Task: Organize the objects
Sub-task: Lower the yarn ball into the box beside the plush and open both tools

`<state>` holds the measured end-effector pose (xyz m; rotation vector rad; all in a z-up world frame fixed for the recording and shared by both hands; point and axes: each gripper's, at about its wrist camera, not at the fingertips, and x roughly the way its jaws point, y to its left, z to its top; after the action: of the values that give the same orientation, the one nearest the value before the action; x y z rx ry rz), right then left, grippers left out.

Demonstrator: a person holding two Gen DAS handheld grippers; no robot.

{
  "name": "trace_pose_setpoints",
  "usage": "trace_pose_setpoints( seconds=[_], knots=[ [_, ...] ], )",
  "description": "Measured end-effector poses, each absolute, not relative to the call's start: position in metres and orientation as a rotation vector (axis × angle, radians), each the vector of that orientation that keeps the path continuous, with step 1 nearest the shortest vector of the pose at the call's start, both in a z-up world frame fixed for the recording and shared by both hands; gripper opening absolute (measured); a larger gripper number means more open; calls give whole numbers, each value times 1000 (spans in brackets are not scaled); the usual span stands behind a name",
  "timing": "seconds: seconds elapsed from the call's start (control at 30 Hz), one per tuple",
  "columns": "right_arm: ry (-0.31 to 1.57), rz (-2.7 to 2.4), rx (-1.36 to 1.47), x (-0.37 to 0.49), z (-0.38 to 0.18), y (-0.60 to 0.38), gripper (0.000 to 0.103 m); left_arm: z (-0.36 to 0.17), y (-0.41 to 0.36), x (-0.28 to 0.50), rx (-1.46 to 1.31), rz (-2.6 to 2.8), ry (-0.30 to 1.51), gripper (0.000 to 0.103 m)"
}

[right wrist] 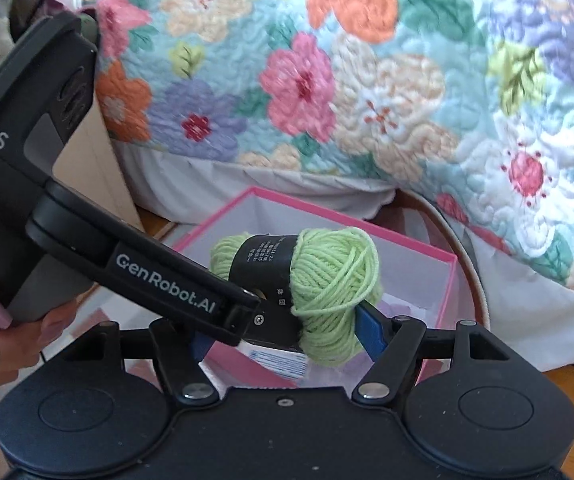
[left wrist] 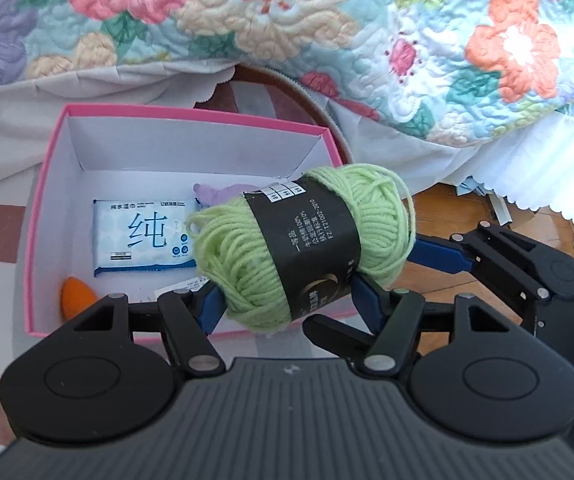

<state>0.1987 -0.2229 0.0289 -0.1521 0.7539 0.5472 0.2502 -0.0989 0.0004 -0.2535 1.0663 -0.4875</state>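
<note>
The left gripper (left wrist: pixel 287 300) is clamped on a green yarn ball (left wrist: pixel 307 248), held above the near edge of the pink box (left wrist: pixel 39 216). The right gripper (right wrist: pixel 287 332) reaches around the same ball; whether its fingers press it, I cannot tell.

Bright daylight all round, soft, barely any hard shadows. Quilt (left wrist: pixel 519 44) washed out toward right edge of left view. Heavy fisheye bending at borders, dark corners. Slight motion blur; pink box (left wrist: pixel 191 114) rim bit soft.
</note>
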Motion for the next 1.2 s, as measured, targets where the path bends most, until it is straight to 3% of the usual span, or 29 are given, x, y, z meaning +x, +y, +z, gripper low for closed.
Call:
trace_pose_setpoints(
  seconds=[0.43,0.57,0.63,0.93,1.1,1.2],
  knots=[
    [840,488,-107,226,-14,-224,78,-54,-98,279,-303,-499,1127,66],
    [862,495,-137,229,-28,-220,68,-69,-105,284,-268,-489,1157,64],
    [864,515,-145,231,-30,-217,54,-74,-107,288,-295,-524,1153,60],
    [905,462,-132,237,-42,-222,52,-98,-106,296,-355,-519,1175,58],
    [857,458,-50,223,-36,-239,53,-101,-100,299,-387,-507,1175,41],
    [836,461,-16,217,-33,-247,53,-104,-103,298,-386,-498,1194,36]
  ],
)
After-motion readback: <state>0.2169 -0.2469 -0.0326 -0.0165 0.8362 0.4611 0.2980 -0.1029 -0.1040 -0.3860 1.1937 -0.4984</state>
